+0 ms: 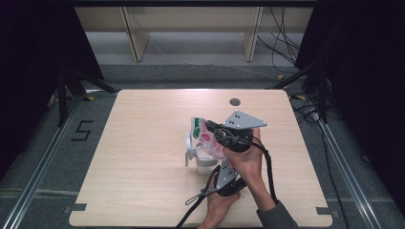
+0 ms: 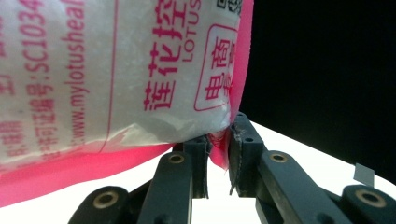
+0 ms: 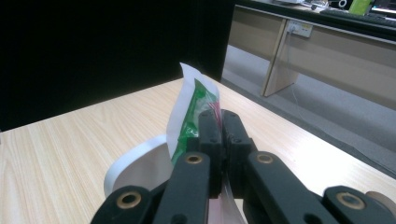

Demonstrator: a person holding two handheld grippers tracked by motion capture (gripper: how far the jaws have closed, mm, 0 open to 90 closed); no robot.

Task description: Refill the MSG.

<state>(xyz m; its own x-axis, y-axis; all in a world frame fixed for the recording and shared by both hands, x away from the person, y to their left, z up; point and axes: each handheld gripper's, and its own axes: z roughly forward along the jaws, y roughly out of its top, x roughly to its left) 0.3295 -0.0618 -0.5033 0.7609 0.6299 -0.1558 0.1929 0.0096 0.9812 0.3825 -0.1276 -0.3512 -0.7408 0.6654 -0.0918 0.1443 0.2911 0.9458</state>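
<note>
Both grippers pinch one soft pink-and-white plastic packet [image 1: 204, 136] printed with red lettering, held over a white cup [image 1: 204, 160] near the middle of the pale wooden table [image 1: 143, 157]. The left gripper [image 2: 218, 151] clamps its lower pink corner. The right gripper [image 3: 221, 128], jaws pressed together, clamps its green-and-white top edge.

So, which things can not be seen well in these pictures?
- High view: the white cup is partly covered by the pink and white printed plastic bag and the right tool; what it holds is hidden.
- Left gripper view: the bag's printing is cut off by the picture's edges.
- Right gripper view: the bag's lower part sits behind the right tool's black jaws.
- High view: the left tool tips lie behind the right hand.
</note>
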